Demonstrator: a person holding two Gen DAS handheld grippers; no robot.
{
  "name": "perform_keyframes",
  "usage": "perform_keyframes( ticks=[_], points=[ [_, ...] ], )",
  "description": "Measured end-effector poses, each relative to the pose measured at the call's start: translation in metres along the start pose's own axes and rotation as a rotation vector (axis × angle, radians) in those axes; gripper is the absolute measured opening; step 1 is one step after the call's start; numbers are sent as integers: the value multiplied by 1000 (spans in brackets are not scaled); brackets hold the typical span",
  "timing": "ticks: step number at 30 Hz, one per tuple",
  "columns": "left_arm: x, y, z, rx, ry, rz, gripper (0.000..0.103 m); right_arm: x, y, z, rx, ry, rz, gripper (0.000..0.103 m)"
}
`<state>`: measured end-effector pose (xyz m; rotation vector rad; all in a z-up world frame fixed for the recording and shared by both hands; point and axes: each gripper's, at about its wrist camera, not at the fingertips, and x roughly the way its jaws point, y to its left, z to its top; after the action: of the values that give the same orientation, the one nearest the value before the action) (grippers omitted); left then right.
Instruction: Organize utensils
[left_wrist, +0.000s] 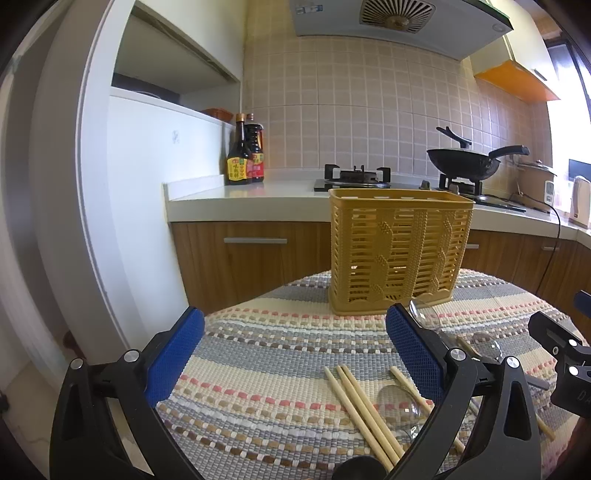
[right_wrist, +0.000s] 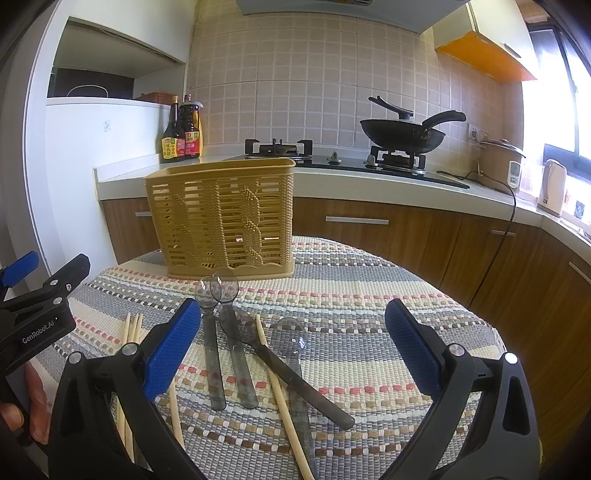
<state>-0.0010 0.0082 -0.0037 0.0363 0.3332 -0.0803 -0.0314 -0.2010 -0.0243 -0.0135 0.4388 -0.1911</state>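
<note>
Both your claws, left claw (left_wrist: 293, 345) and right claw (right_wrist: 293, 338), were spread, empty. Clear spoons (right_wrist: 221, 332) overlapped chopsticks (right_wrist: 280, 398); one grab likely dragged neighbours off the basket (right_wrist: 221, 214) line.

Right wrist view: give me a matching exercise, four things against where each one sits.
Things:
1. yellow basket
2. black wok
3. sauce bottles
4. clear spoons

Places:
A. on the right burner of the stove
B. lying on the striped mat, just in front of the basket
C. standing at the far edge of the striped mat
D. on the counter, left of the stove

Pairs: 1-C, 2-A, 3-D, 4-B
</note>
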Motion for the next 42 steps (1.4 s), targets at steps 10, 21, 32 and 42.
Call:
perform_keyframes(
  ticks=[10, 21, 32, 42],
  points=[
    [2, 13, 2, -52, 26, -5, 96, -7, 2, 0, -2, -43, -67, 95],
    [38, 63, 12, -150, 434, -96, 74, 17, -13, 16, 36, 195, 4, 95],
    [24, 44, -38, -296, 802, -464, 58, 51, -2, 25, -86, 412, 184, 73],
    [16, -19, -60, -67, 837, -296, 41, 58, 8, 46, -187, 444, 225, 68]
  ],
)
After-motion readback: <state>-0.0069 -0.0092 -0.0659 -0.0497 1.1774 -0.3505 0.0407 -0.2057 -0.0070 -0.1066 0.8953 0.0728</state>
